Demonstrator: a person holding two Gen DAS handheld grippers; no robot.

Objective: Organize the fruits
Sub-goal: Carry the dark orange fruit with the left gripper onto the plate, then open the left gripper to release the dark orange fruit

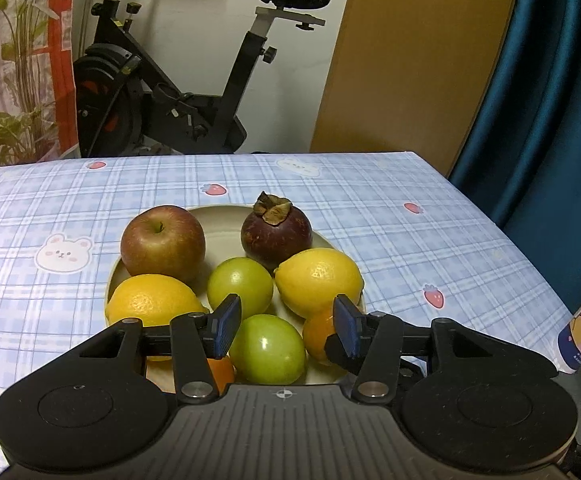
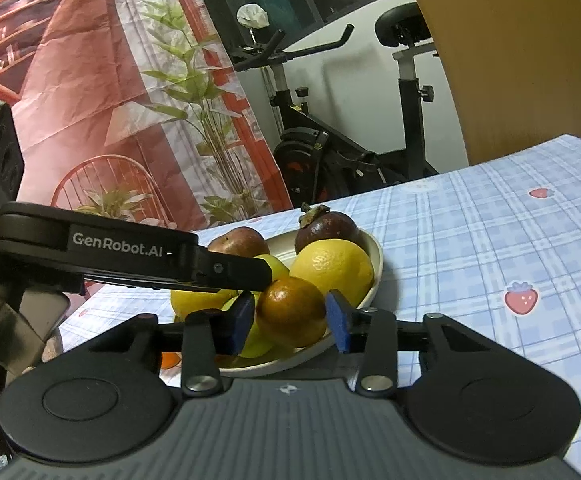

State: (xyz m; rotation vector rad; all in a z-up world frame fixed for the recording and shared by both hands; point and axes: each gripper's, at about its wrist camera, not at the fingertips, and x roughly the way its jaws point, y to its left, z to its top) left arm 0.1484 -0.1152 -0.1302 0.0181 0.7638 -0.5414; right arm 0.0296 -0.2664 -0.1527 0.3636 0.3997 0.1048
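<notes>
Left claw (image 1: 286, 326) part open, holding nothing, green fruit (image 1: 267, 349) below its gap in the plate (image 1: 218, 216). Right claw (image 2: 289, 320) brackets the orange (image 2: 290, 312) at the plate's near edge, pads at its sides; contact unclear.
</notes>
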